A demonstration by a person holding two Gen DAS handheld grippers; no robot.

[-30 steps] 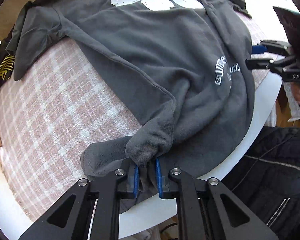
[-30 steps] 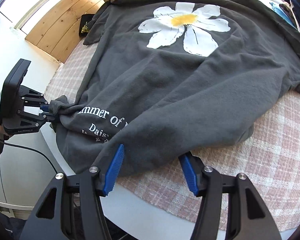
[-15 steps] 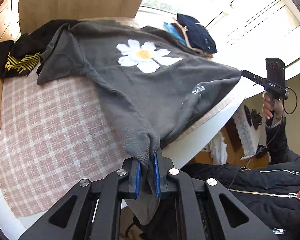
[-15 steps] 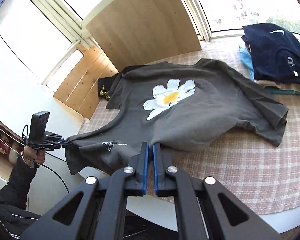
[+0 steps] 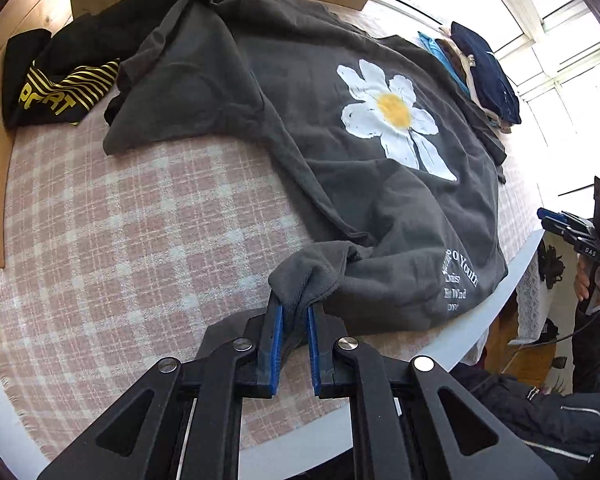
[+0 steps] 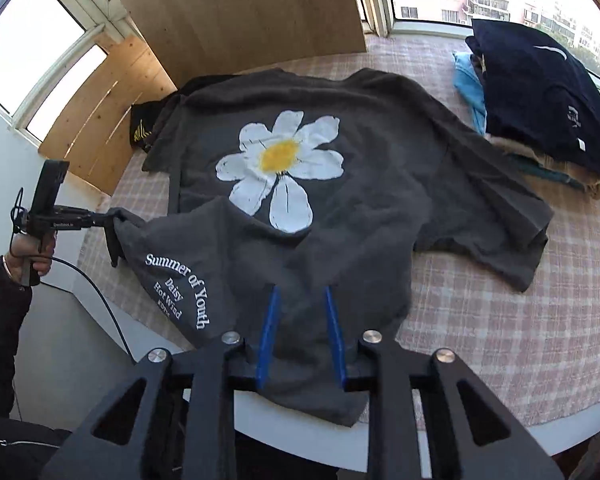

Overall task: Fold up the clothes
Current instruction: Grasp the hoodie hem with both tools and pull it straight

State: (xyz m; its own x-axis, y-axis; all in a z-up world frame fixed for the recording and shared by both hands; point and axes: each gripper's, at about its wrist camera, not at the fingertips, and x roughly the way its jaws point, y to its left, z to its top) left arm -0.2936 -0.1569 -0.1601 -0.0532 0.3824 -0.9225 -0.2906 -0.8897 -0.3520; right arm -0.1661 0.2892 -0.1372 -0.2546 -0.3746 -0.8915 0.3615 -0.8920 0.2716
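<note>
Two views: left wrist first, then right wrist
Left wrist, garment: grey daisy T-shirt lies print-up on the checked cloth over the table; its lettered hem corner sits at the table's edge
Left wrist, grip: left gripper is clamped on a bunched hem corner, cloth pinched between the blue pads
Left wrist, pose: gripper points steeply down at the near edge, the hem lifted into a small peak off the cloth
Left wrist, risk: judged, a thick bunch in a narrow pinch could slip free if pulled sideways; dragging could also skew the shirt toward the black striped garment
Right wrist, grip: right gripper has just been opening; its jaws stand apart over the hem with fabric between them, pads not pressing
Right wrist, pose: tilted steeply down above the near hem; a hand carries the left gripper at the far left, holding its corner raised
Right wrist, risk: judged, with only one corner held, the fold would go lopsided, and the overhanging hem could slide off the table; folded clothes stack lies well apart
</note>
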